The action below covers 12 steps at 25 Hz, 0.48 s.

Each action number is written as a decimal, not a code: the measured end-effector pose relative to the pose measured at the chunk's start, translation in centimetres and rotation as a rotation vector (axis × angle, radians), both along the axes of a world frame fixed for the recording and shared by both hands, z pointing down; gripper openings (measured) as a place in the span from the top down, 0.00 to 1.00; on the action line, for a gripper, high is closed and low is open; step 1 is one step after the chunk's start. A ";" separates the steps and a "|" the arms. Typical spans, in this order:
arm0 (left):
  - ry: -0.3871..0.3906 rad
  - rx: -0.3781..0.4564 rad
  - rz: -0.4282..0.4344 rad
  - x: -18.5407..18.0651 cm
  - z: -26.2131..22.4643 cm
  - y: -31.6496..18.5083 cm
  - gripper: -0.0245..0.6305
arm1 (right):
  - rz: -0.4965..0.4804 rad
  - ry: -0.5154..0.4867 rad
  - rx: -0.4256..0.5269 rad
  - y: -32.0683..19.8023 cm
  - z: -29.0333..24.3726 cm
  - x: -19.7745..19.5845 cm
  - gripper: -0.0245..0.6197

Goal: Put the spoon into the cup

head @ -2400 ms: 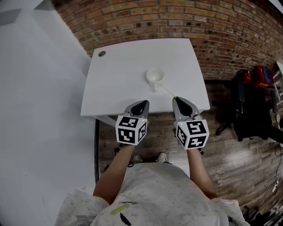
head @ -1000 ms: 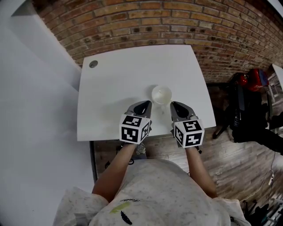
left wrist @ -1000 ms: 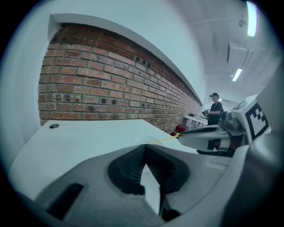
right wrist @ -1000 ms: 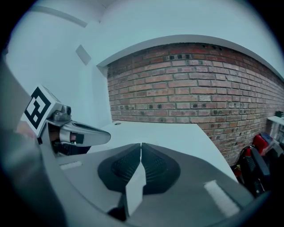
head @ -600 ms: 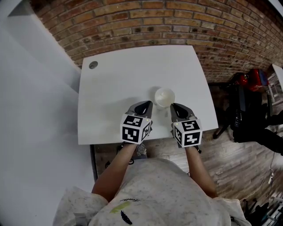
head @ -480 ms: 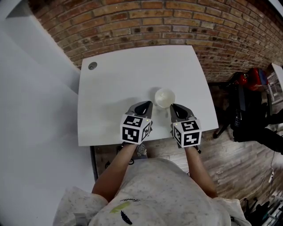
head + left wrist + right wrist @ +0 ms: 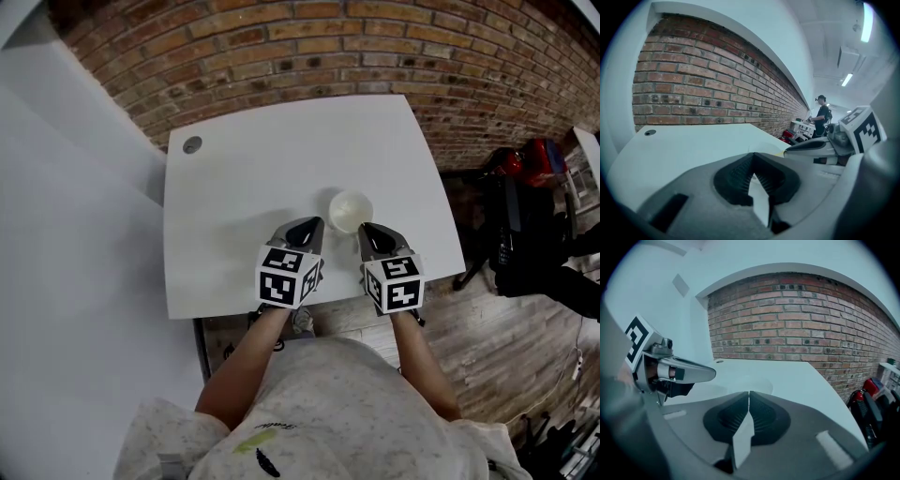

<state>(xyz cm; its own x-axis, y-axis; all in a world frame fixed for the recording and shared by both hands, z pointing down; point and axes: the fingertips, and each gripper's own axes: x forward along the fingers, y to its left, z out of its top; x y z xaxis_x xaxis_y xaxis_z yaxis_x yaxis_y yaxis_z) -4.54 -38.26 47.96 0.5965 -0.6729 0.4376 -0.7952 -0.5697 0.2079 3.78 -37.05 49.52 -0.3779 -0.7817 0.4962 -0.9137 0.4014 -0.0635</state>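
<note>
A white cup (image 7: 350, 211) stands on the white table (image 7: 244, 187), near its front edge. My right gripper (image 7: 367, 229) sits just right of the cup and below it, jaws pressed together. In the left gripper view a thin pale yellow sliver of the spoon (image 7: 780, 153) shows at that right gripper's (image 7: 787, 151) tip, pointing toward the cup; the rest of the spoon is hidden. My left gripper (image 7: 307, 226) hovers just left of the cup, its tips meeting with nothing between them. The right gripper view shows the cup's faint rim (image 7: 750, 379) beyond my shut jaws.
A brick wall (image 7: 375, 47) runs behind the table. A round grommet (image 7: 191, 144) sits in the table's far left corner. Right of the table, dark chairs and red bags (image 7: 530, 187) stand on the wood floor. A person (image 7: 822, 112) stands far off.
Both grippers have moved forward over the table until they flank the cup. The spoon, earlier seen as a thin line between cup and right gripper, no longer shows in the head view.
</note>
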 end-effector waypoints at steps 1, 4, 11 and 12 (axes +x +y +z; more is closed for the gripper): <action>0.000 -0.002 0.000 -0.1 0.0 -0.1 0.97 | 0.002 0.000 -0.005 -0.1 0.1 -0.1 0.94; 0.002 -0.007 0.001 -0.3 0.0 -0.5 0.97 | 0.009 -0.005 -0.008 -0.3 0.1 -0.2 0.94; 0.004 -0.016 0.013 -0.2 0.1 -0.6 0.97 | 0.032 -0.006 -0.004 -0.6 -0.1 0.0 0.93; 0.005 -0.016 0.013 -0.3 0.1 -0.6 0.97 | 0.036 -0.004 -0.004 -0.6 0.0 -0.1 0.93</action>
